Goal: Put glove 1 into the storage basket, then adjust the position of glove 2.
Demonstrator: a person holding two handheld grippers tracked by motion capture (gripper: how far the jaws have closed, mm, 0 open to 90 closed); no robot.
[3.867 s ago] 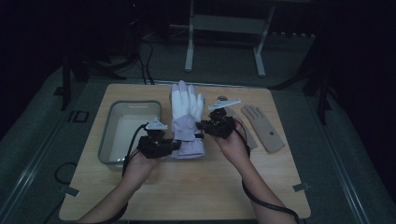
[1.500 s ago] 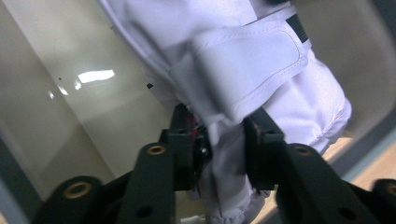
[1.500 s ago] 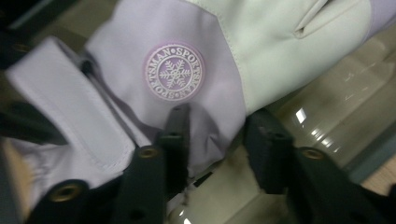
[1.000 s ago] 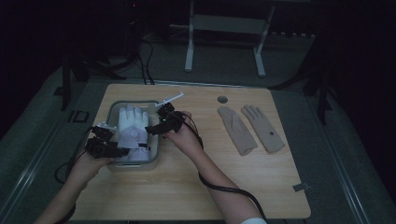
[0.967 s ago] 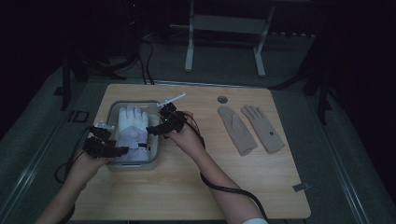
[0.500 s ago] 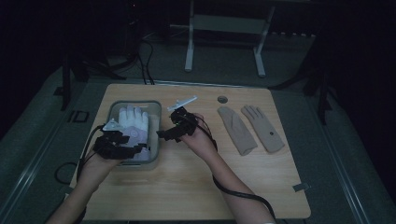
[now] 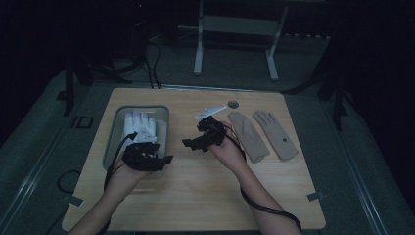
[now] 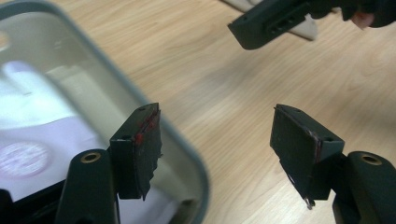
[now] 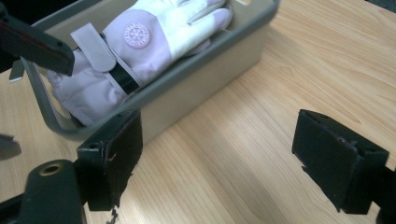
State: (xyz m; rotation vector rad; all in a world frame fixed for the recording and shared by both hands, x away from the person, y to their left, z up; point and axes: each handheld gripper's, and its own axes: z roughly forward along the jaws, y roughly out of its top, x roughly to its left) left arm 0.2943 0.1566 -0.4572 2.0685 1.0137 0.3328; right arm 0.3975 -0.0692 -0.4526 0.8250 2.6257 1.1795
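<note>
Glove point(image 9: 154, 42), white and lilac, lay in the grey bin point(image 7: 113, 137) at the table's left side, fingers toward the far end, cuff at the near end. Round snowflake badge on the back of the glove; a lilac strap and dark band across the wrist. In the right gripper view the cuff bulged up against the bin's near rim.

Left gripper point(image 7: 152, 159) hovered over the bin's near right corner. Jaws stood apart, nothing between them; in the left gripper view one jaw was over the bin's inside, the other over bare wood, the rim running between. Jaws had just been opening a little.

Right gripper point(image 7: 192, 143) sat over bare table point(image 7: 205, 186), just right of the bin and clear of it. Jaws spread wide and empty, having just been opening; they pointed back toward the bin and glove.

Further right, two tan gloves point(image 7: 259, 134) lay flat side by side, fingers toward the far edge, well apart from the bin. A small round hole point(image 7: 233, 104) showed in the tabletop near the far edge.
</note>
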